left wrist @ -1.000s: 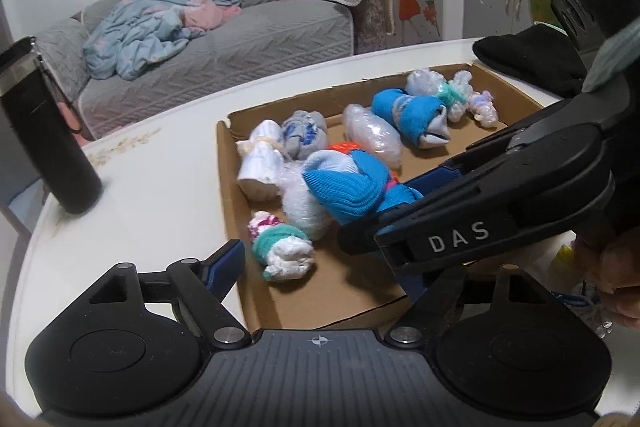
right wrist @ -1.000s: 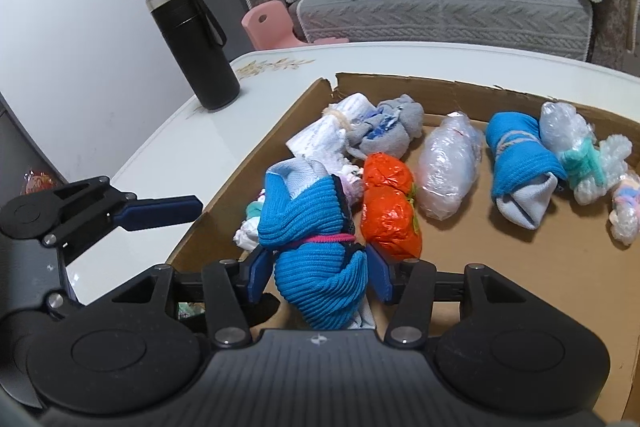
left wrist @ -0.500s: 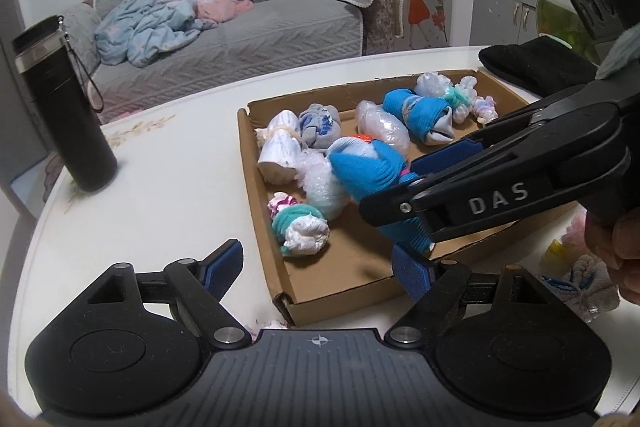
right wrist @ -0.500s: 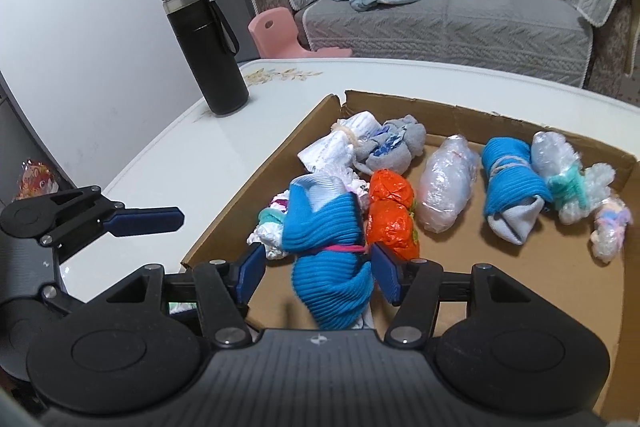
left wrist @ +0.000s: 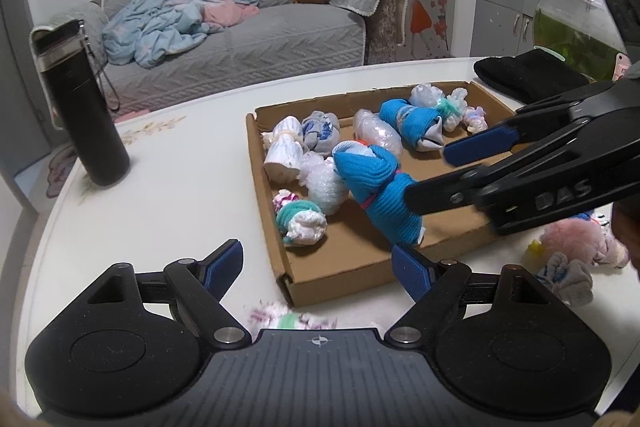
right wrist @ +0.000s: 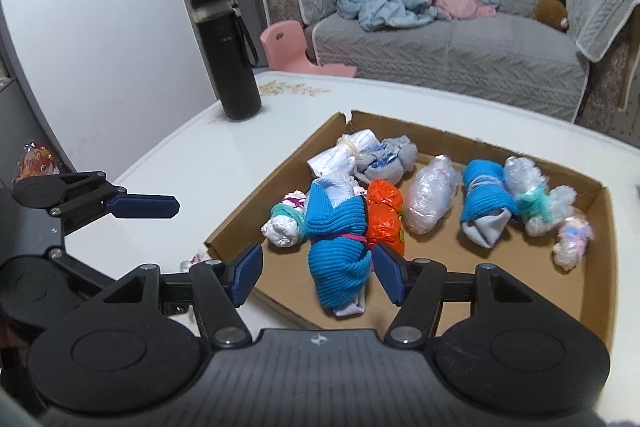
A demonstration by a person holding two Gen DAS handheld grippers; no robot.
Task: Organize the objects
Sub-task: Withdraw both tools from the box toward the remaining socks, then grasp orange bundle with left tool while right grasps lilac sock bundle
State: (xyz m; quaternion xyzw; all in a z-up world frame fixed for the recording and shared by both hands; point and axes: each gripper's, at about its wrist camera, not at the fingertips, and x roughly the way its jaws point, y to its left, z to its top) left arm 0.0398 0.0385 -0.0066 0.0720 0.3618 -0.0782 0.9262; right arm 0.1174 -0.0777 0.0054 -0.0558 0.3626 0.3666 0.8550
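A shallow cardboard tray (left wrist: 352, 279) (right wrist: 452, 135) on the white table holds several rolled sock bundles. A blue rolled sock (left wrist: 376, 195) (right wrist: 336, 239) lies in the tray near its front edge, beside an orange bundle (right wrist: 384, 215). My right gripper (right wrist: 318, 273) is open, its fingers either side of the blue sock without touching it; it also shows in the left wrist view (left wrist: 460, 171). My left gripper (left wrist: 318, 263) is open and empty over the table in front of the tray; it also shows in the right wrist view (right wrist: 148, 207).
A black flask (left wrist: 80, 107) (right wrist: 228, 55) stands at the table's left. A black cloth (left wrist: 532, 75) and a fishbowl (left wrist: 576, 27) stand behind the tray. Loose sock bundles (left wrist: 572, 247) lie right of the tray, and one (left wrist: 292, 319) lies under my left gripper. A sofa is beyond.
My right gripper has opened and let go of the blue sock, which now lies in the tray. Both grippers have drawn back from the tray.
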